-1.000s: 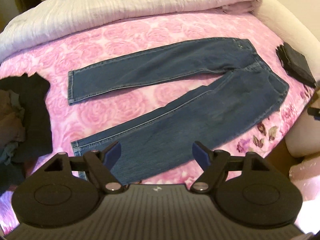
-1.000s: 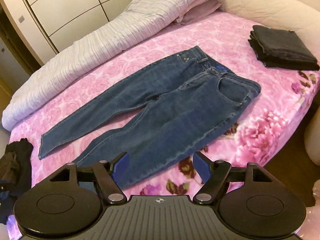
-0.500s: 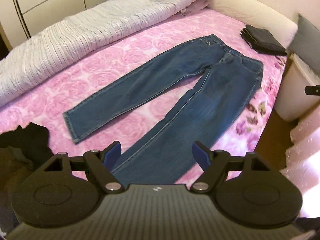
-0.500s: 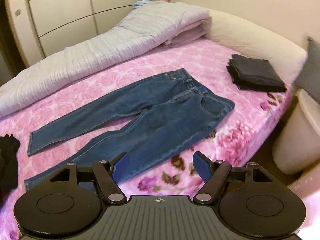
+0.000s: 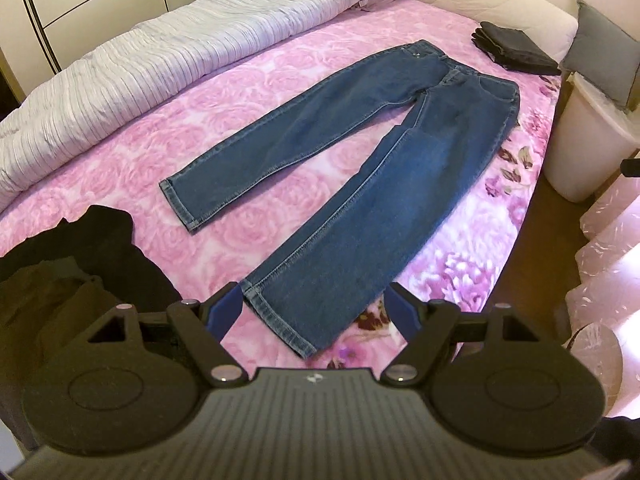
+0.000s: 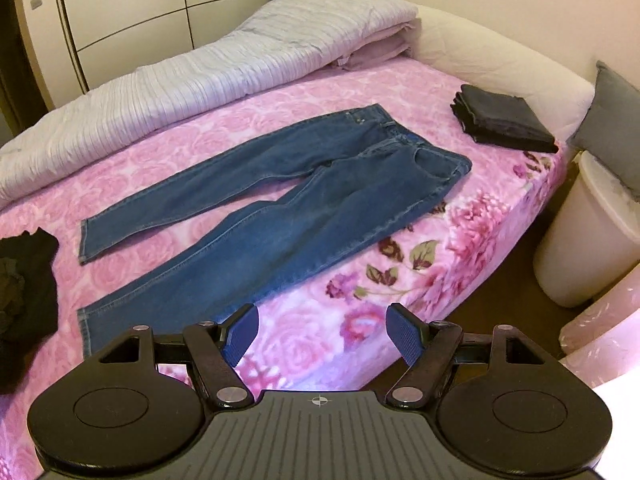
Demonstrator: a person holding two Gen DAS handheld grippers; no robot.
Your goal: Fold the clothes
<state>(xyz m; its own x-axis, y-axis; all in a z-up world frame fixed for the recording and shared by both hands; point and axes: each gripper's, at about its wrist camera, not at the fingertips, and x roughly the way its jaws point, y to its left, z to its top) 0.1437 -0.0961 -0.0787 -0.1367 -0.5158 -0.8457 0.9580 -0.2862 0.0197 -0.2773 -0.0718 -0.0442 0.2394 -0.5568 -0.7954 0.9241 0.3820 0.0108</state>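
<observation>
Both hand-held grippers have drawn back and risen, the left hand-held gripper and right hand-held gripper gaping wide and empty, so the blue denim jeans lie flat ahead on the pink rose-print bed, legs splayed, likely ready for folding.

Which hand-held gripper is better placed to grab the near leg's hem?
Left hand-held gripper: open, with the jeans hem between its fingers. The right hand-held gripper faces bare blanket.
</observation>
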